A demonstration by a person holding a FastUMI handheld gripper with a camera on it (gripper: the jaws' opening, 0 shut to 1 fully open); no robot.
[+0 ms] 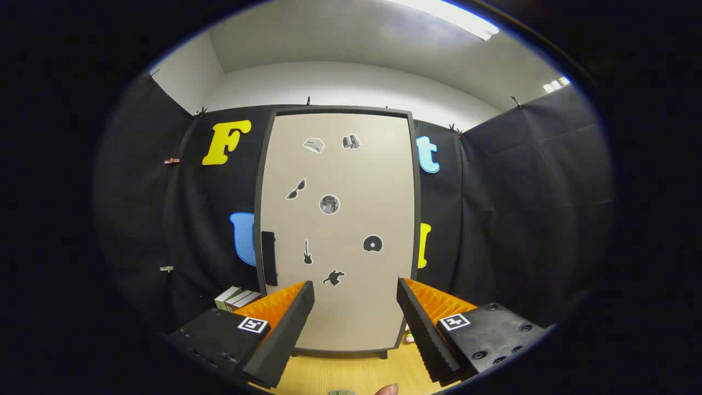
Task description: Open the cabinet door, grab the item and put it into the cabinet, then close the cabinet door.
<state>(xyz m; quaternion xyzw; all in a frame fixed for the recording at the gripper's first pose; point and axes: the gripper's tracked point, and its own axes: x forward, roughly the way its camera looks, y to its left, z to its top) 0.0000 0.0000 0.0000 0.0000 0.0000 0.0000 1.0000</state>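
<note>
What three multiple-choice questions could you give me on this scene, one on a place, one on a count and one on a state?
1. Where is the door's handle?
A. at its left edge
B. at its top edge
C. at its middle

2. How many stickers are on the door?
A. three
B. seven
C. twelve

3. How do the door and the gripper stand?
A. door shut, fingers apart and empty
B. door wide open, fingers apart
C. door shut, fingers clamped on a box

Answers:
1. A: the dark handle sits on the left edge, ahead of the left finger.
2. B: seven stickers can be counted.
3. A: the door covers the cabinet and nothing lies between the fingers.
</note>
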